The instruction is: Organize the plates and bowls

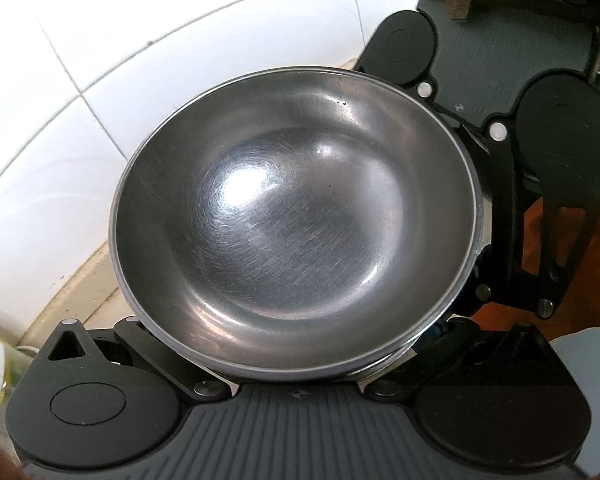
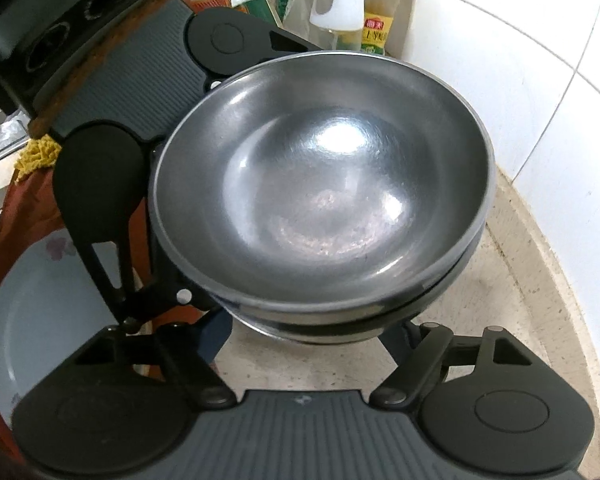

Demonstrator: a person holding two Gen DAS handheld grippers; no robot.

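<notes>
**Two nested steel bowls held between two grippers over a kitchen counter**

Closest to each camera was its own tool. The left gripper (image 1: 300, 394) and the right gripper (image 2: 306, 360) both reached under the same stack from different sides. Their fingertips were hidden beneath it, so whether they were pinching it could not be told.

Just ahead of the fingers were two steel bowls, the upper bowl (image 2: 320, 184) nested in the lower bowl (image 2: 340, 330). Both were empty.

To the left of the right gripper lay one pale plate (image 2: 40, 320) on an orange cloth (image 2: 20, 216), apart from the bowls. Beyond the stack were the beige counter (image 2: 520, 320), a few bottles (image 2: 378, 4) and a white tiled wall (image 1: 60, 120).

The bowls seemed sorted, while the plate and placing the stack likely remained.
</notes>
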